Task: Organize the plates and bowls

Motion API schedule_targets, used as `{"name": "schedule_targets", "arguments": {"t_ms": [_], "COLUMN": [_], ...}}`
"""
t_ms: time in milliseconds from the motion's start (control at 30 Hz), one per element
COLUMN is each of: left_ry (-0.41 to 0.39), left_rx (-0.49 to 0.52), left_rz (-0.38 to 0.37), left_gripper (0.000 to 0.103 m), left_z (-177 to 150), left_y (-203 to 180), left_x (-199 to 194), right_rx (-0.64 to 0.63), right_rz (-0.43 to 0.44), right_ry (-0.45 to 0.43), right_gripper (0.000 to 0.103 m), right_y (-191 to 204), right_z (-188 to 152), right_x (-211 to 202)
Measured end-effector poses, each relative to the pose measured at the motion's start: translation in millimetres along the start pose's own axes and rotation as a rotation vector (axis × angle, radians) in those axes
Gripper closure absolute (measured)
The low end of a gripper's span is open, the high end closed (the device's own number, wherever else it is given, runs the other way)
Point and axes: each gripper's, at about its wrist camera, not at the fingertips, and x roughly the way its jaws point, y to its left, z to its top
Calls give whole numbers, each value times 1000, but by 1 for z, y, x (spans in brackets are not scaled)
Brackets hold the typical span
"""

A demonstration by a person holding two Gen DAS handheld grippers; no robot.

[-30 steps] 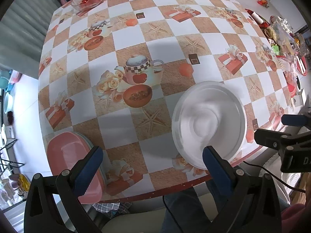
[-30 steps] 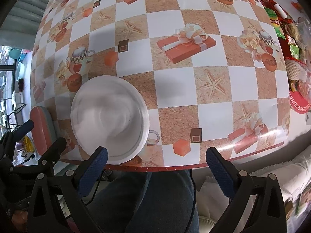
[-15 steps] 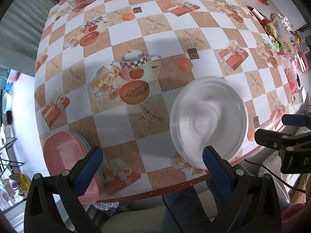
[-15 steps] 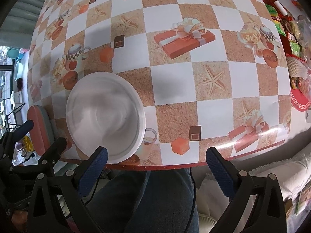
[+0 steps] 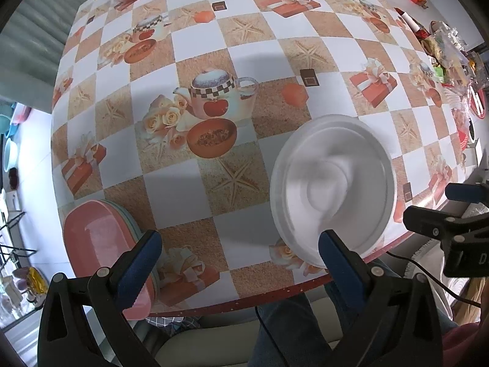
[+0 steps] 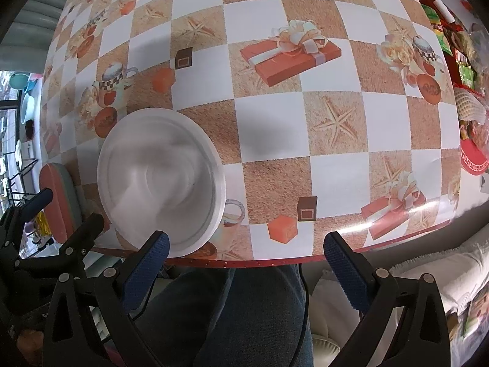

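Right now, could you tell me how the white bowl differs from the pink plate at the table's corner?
The white bowl is round; the pink plate looks oblong with rounded corners. The white bowl sits alone on the tablecloth, while the pink plate tops a stack with greenish edges beneath it. The white bowl is deeper; the pink plate is shallow. Both rest near the table's front edge, untouched by either tongs.

1. Surface [image 6: 336, 165]: glossy printed oilcloth, smooth, glare at edge.
2. Bowl [image 5: 333, 189]: white, smooth, matt plastic look.
3. Pink plates [image 5: 101, 244]: smooth plastic, slight sheen.
4. Hand-held gripper pads [image 6: 146, 272]: blue, textured rubber.
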Motion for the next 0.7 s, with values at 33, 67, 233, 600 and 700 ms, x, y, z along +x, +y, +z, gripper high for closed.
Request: {"name": "schedule_targets", "arguments": {"t_ms": [33,67,233,600,700], "left_ry": [2,3,13,40,40], "left_rx": [0,1,-1,-27,-38], "left_rz": [0,1,6,1,1], "left_gripper": [1,1,1,1,1], "left_z": [0,0,3,14,17], "left_y": [0,0,0,1,2], "left_x": [0,1,5,20,26], "right_rx": [1,4,20,31,38], "right_rz": [1,2,1,8,1], "right_ry": [2,3,9,23,28], "right_gripper": [2,2,2,2,2], "right_y": [-1,-2,-7,-9,-9], "right_z": [0,0,1,13,20], "right_x": [0,1,5,18,26]}}
